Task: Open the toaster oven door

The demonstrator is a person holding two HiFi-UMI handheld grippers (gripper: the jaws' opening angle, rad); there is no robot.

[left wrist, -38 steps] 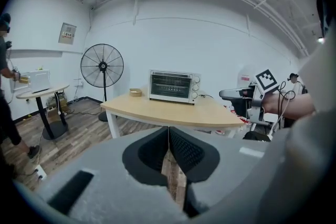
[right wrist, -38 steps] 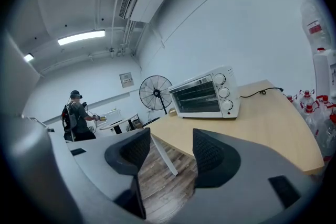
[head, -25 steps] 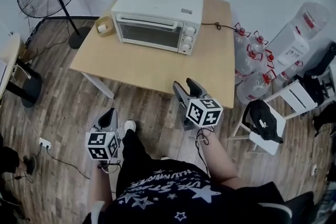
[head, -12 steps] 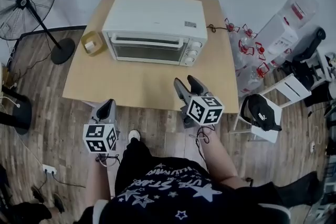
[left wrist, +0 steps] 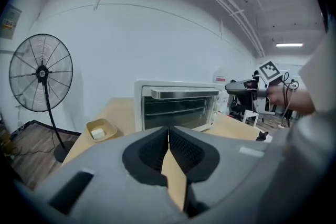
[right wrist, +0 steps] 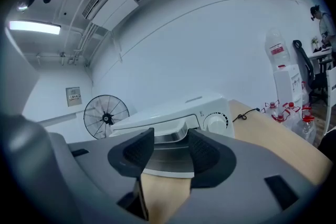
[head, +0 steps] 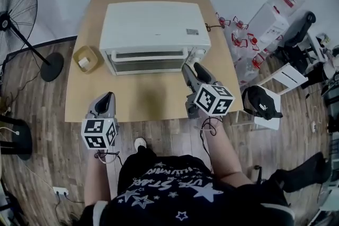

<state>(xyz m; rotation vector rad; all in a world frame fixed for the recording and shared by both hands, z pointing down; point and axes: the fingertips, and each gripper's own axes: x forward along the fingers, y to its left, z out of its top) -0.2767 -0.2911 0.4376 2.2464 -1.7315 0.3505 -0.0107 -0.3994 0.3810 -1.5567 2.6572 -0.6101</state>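
Observation:
A white toaster oven [head: 153, 24] stands on the wooden table [head: 159, 100], its door shut under a long silver handle [head: 148, 54]. My right gripper [head: 192, 67] is at the oven's front right, near the knobs. Its jaws have just been closing but still stand apart with nothing gripped. In the right gripper view the handle [right wrist: 170, 137] shows in the gap just beyond the right gripper [right wrist: 169, 143]. My left gripper [head: 107, 97] hovers over the table's near left edge, shut and empty. In the left gripper view the oven [left wrist: 178, 107] is seen past the left gripper [left wrist: 168, 131].
A small wooden tray [head: 85, 59] holding a white block sits left of the oven. A pedestal fan [head: 16, 8] stands at far left. Water jugs [head: 241, 34] and a chair with a black bag [head: 262, 106] crowd the right. A cable [head: 212, 26] lies behind the oven.
Both grippers have moved forward over the table toward the oven. The right one has come from the near edge to the oven's front, with its jaws a little narrower.

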